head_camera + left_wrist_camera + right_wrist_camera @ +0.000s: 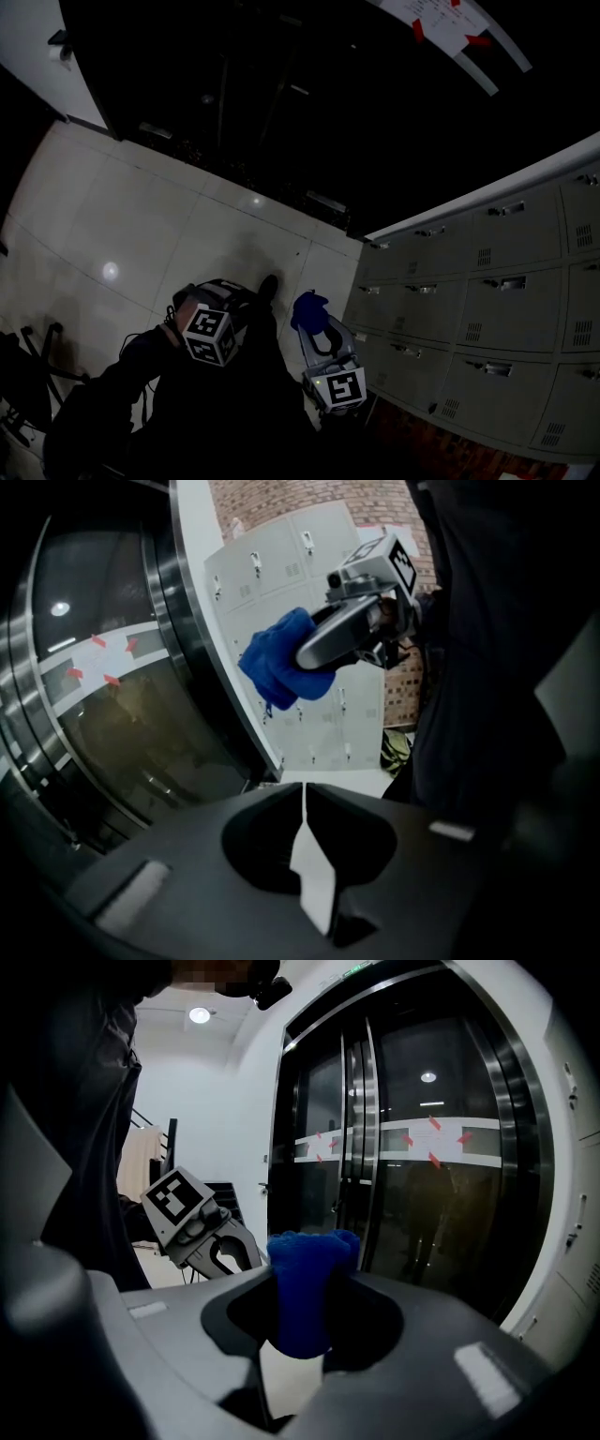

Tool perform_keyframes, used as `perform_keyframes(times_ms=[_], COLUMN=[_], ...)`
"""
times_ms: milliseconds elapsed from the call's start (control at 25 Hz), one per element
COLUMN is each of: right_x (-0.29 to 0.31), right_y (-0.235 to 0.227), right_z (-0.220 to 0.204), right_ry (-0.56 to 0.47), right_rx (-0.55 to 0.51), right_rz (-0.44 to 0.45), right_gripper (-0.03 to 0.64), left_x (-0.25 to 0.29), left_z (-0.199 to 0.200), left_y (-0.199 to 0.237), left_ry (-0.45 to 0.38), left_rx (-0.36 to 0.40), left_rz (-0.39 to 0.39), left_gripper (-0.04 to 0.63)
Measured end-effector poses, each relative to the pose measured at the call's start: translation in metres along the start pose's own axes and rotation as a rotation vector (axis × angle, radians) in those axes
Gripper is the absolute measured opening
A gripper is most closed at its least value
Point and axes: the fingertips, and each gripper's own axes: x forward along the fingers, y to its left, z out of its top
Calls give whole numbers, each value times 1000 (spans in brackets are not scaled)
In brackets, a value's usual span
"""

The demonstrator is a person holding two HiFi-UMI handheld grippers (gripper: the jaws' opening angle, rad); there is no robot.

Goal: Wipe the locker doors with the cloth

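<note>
A blue cloth [311, 1258] is bunched upright between the jaws of my right gripper [305, 1309], which is shut on it. From the head view the cloth [308, 312] sticks out of the right gripper [319, 330], a short way from the grey locker doors [487, 309]. My left gripper [303, 794] is shut with nothing in it, its jaws meeting along a thin seam. It hangs to the left of the right one [251, 295], away from the lockers. In the left gripper view, the cloth [277, 663] in the right gripper [309, 653] shows against the lockers [281, 560].
Dark glass doors [422, 1157] with red tape marks stand beside the lockers. Pale floor tiles [122, 225] spread to the left. A dark stand [37, 366] sits at the lower left. The person's dark clothing [225, 412] fills the lower middle.
</note>
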Motion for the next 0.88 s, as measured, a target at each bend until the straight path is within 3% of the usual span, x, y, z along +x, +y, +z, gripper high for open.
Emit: perform_keyframes(times_ms=[240,440,680,880], right_x=[33,42,22,-20], right_y=[-88,-182,-289,-345], right_z=[-6,15,-5,-20], right_ry=[-4,-39,-34,-25], right_rx=[19,53,138,246], right_rz=[-17,-76,-252,-467], right_gripper=[115,115,115,115], left_x=[51,100,180,220], left_z=[18,63,134,195], left_y=[79,155,214,227], left_ry=[18,1,-37,-96], left_rx=[30,95,278,412], left_rz=[-5,-40,-139,-275], left_gripper=[9,3,3,3])
